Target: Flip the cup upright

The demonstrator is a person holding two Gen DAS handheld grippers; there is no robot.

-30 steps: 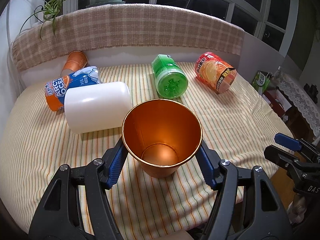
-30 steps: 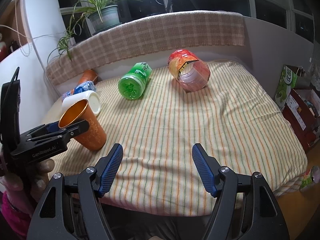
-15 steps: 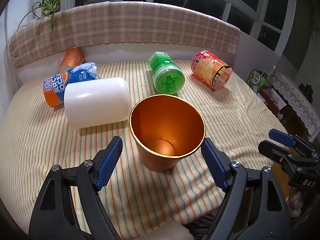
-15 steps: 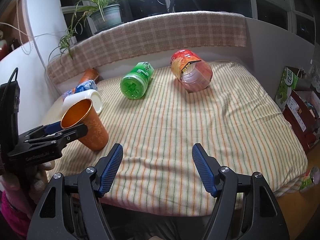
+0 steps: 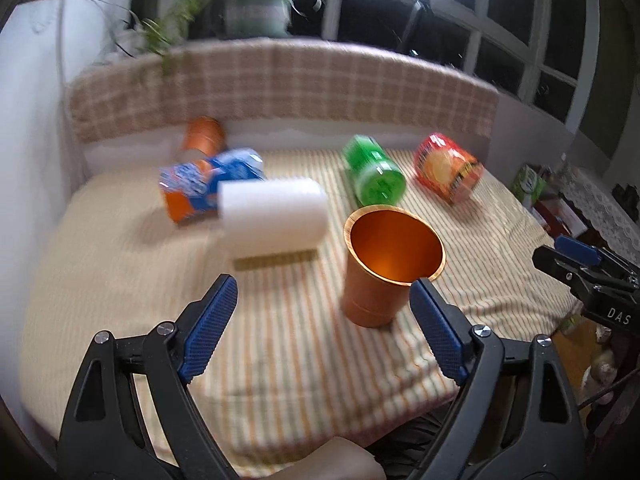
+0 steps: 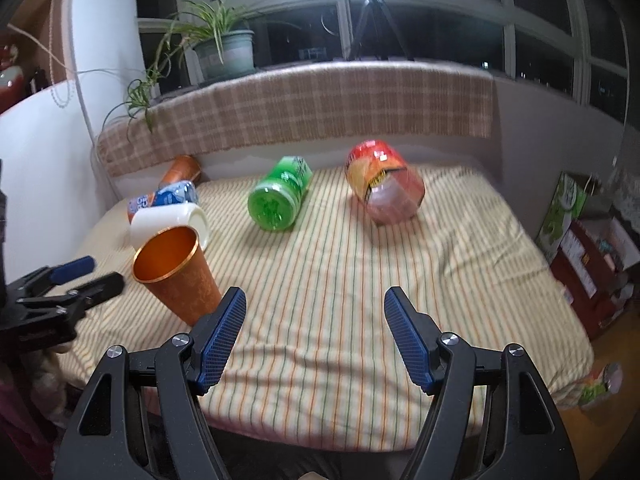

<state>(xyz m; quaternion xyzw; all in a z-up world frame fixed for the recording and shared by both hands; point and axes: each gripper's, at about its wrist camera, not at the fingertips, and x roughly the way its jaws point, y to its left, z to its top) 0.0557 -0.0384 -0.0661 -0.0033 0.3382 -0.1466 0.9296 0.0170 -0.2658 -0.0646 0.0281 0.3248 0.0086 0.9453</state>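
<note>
orange cup point(image 5: 384, 268) stood upright on striped bed point(image 6: 400, 248) | judged light, stiff, slick, tippable; best gripped mid-wall | left gripper point(image 5: 320, 324) fingers spread, nothing held | right gripper point(image 6: 314, 336) fingers spread, nothing held

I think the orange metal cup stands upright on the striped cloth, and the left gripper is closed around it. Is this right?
Not quite. The orange metal cup does stand upright on the striped cloth, but the left gripper is open, with its jaws spread and not touching the cup. The left wrist view shows this, and the right wrist view shows the same.
</note>
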